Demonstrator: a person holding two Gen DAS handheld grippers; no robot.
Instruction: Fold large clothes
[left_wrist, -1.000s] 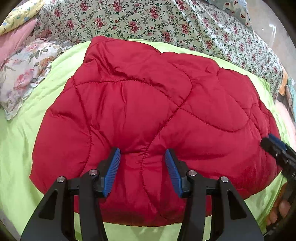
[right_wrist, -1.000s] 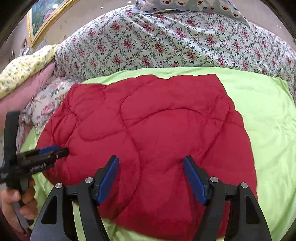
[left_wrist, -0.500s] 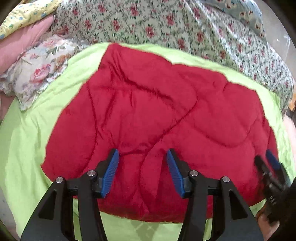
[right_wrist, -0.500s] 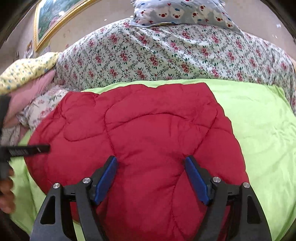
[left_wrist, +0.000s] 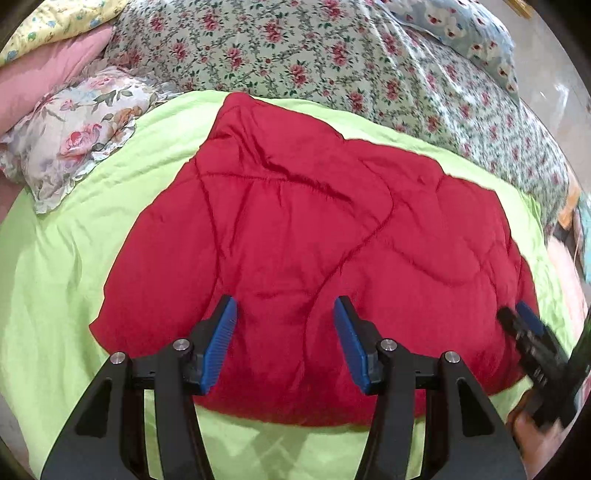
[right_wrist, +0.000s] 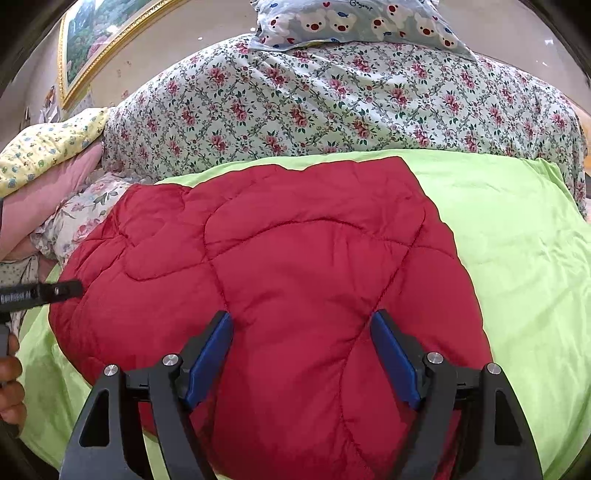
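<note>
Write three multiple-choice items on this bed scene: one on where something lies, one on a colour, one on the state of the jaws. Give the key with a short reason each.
1. Where does the red quilted garment lie?
A. on the green sheet
B. on top of the bear-print pillow
C. hanging from the picture frame

2. What colour are the pads inside the left gripper?
A. orange
B. blue
C. white

3. How do the jaws of the right gripper stand?
A. clamped on the garment's edge
B. shut on nothing
C. apart, gripping nothing

Key: 1 A, green sheet shows around the garment's edges. 2 B, both ribbed pads are blue. 3 C, the jaws stand wide apart with flat red fabric showing between them, no fold pinched.
</note>
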